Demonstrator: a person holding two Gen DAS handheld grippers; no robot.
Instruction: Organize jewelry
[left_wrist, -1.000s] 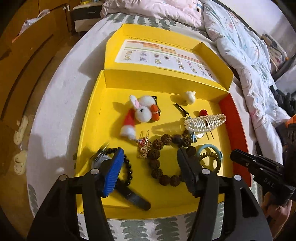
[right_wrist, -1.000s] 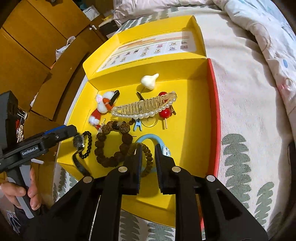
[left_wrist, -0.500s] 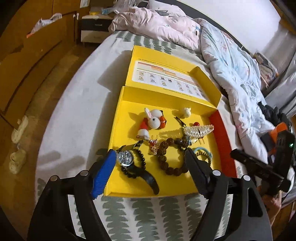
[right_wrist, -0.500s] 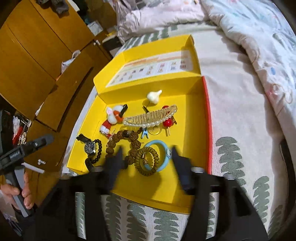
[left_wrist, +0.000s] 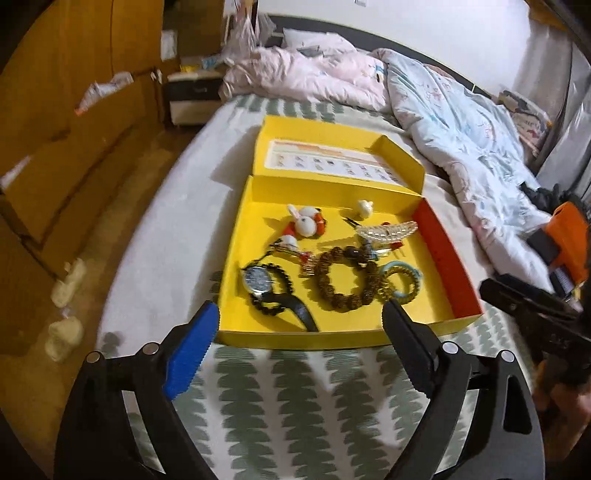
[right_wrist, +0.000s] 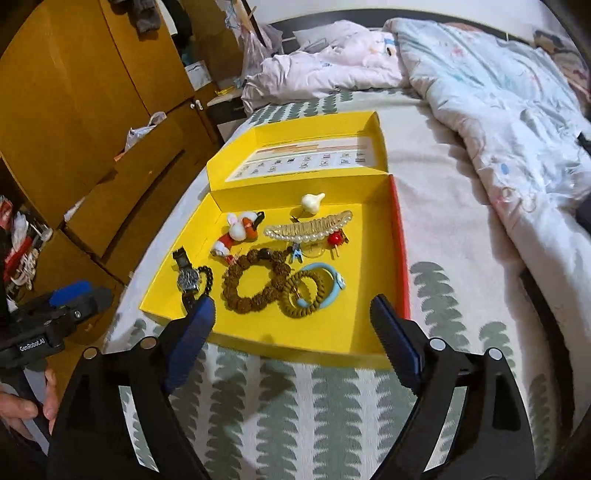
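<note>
An open yellow box (left_wrist: 266, 229) (right_wrist: 362, 266) lies on the bed. In it are a black watch (left_wrist: 258, 280) (right_wrist: 187, 278), a brown bead bracelet (left_wrist: 332, 291) (right_wrist: 243, 291), a light blue bangle (left_wrist: 410, 273) (right_wrist: 328, 275), a coiled brown hair tie (right_wrist: 301, 295), a pearl hair clip (left_wrist: 388, 232) (right_wrist: 310, 227) and a rabbit clip (left_wrist: 304, 221) (right_wrist: 240, 225). My left gripper (left_wrist: 300, 308) hangs above the box's near edge, jaws opening wide, with nothing held. My right gripper (right_wrist: 291, 301) hovers likewise, jaws opening and empty.
The box's lid (left_wrist: 332, 162) lies open at the far side. A rumpled quilt (left_wrist: 461, 140) covers the bed's right. Wooden wardrobes (right_wrist: 74, 110) stand on the left past the bed edge. A hand (right_wrist: 22, 410) holds the left gripper.
Both grippers pulled back and up from inside the box to its near edge. The right jaws went from nearly shut to wide. The left jaws widened too.
</note>
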